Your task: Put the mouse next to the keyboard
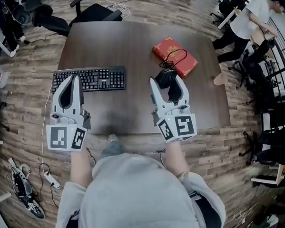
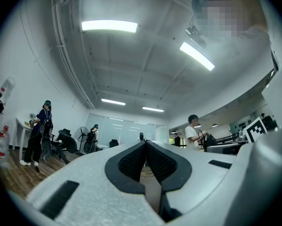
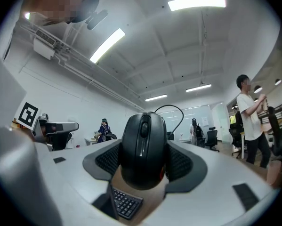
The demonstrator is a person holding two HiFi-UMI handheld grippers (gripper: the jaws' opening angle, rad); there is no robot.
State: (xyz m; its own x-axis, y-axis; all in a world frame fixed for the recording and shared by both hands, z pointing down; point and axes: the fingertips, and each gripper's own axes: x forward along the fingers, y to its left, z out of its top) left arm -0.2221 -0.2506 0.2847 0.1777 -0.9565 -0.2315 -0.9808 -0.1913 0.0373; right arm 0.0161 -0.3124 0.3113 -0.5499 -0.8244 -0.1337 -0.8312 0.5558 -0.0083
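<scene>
A black wired mouse [image 3: 143, 149] sits between the jaws of my right gripper [image 1: 167, 78], which is shut on it and holds it above the brown table [image 1: 132, 46]. The mouse [image 1: 165, 77] shows in the head view, its cable looping back toward the red box [image 1: 175, 56]. The black keyboard [image 1: 91, 79] lies at the table's left, and its corner [image 3: 124, 204] shows under the mouse in the right gripper view. My left gripper [image 1: 74, 83] hangs over the keyboard's left part, shut with nothing between its jaws [image 2: 145, 147].
The red box lies at the table's far right with the mouse cable over it. An office chair [image 1: 92, 13] stands behind the table. A person [image 1: 249, 20] sits at the upper right. Cables and gear lie on the wooden floor [image 1: 23, 189] at the lower left.
</scene>
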